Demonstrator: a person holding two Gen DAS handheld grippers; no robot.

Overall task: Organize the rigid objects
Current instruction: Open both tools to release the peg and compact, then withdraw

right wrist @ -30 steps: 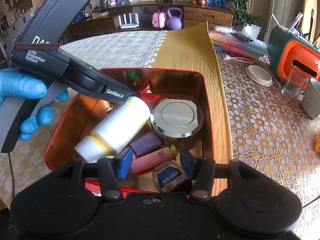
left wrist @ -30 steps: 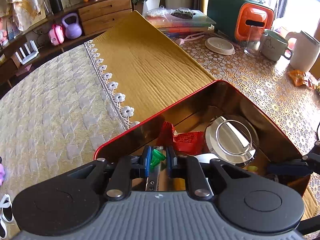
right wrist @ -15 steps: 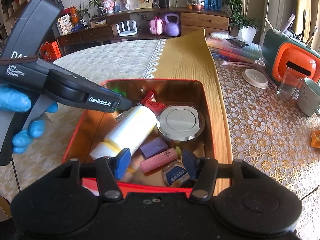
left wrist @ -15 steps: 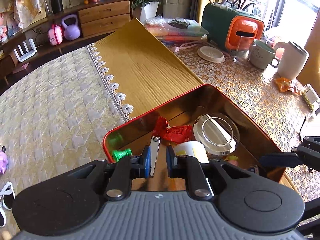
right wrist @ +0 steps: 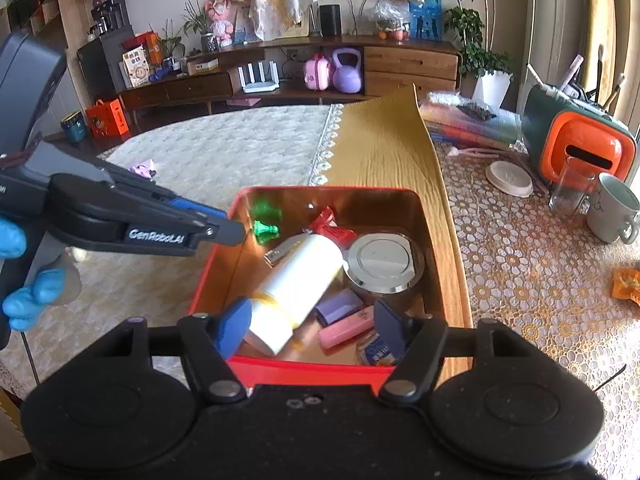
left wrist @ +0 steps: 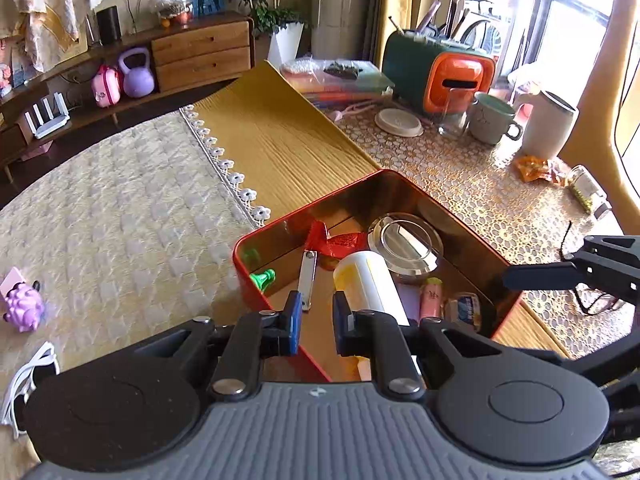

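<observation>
Released a second ago, the green piece [left wrist: 262, 279] now lies in the red tin's [left wrist: 245, 280] corner; the left gripper [left wrist: 314, 322] has pulled back, nearly shut on nothing. Nearest, the right gripper [right wrist: 310, 326] has just been opening, empty above the white bottle [right wrist: 298, 286]. Beyond sits a round metal lid [right wrist: 384, 258].

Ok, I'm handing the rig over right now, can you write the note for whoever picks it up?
Left gripper: shut, empty, above the left rim of the red tin.
Right gripper: jaws have just been opening, nothing gripped, over the tin's near edge.
In the tin: white bottle lying flat, round metal lid, green piece, metal clip, red wrapper, purple block, pink tube, small blue-labelled jar.
Done: these items are binned.
Left: a purple toy lies on the cloth; whether it belongs is unclear.
</observation>
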